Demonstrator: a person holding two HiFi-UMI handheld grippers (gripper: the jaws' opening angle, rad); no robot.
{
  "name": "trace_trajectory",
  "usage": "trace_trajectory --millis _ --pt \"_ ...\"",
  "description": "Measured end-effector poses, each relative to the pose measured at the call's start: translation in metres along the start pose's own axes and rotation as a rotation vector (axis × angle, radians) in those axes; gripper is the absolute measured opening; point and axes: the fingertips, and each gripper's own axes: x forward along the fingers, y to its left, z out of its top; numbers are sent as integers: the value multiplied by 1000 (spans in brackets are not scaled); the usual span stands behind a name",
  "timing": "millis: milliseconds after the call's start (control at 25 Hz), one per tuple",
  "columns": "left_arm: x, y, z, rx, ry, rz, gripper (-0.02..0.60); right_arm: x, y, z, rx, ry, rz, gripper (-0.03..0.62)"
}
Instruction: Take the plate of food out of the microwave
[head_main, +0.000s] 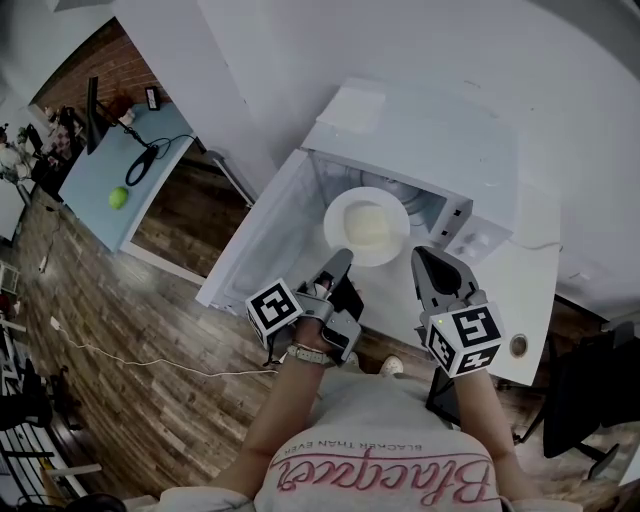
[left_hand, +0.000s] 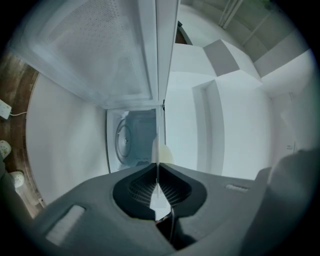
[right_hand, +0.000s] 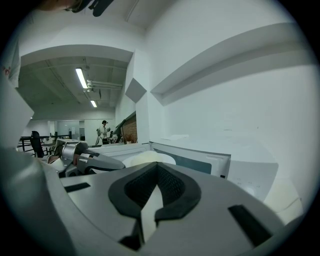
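Note:
A white plate (head_main: 367, 225) with pale food on it hangs in front of the open white microwave (head_main: 420, 140). My left gripper (head_main: 343, 258) is shut on the plate's near left rim. In the left gripper view the gripper (left_hand: 157, 167) is rolled, so the plate (left_hand: 159, 150) shows edge-on as a thin upright line running into the closed jaws. My right gripper (head_main: 420, 256) meets the plate's near right rim. In the right gripper view that gripper (right_hand: 157, 165) has its jaws closed, and the plate (right_hand: 147, 159) lies right beyond the tips, its rim between the pads.
The microwave door (head_main: 250, 250) hangs open to the left. Inside, the round turntable (left_hand: 122, 142) shows. A light-blue table (head_main: 95, 175) with a green ball (head_main: 118, 197) and a black cable stands at far left on the wooden floor. A person (right_hand: 103, 131) stands far off.

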Motion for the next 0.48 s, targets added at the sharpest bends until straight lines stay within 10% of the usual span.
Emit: trace_trajectory --millis 480 --pt "9 -46 4 11 23 -61 18 7 -7 23 -29 -40 -40 11"
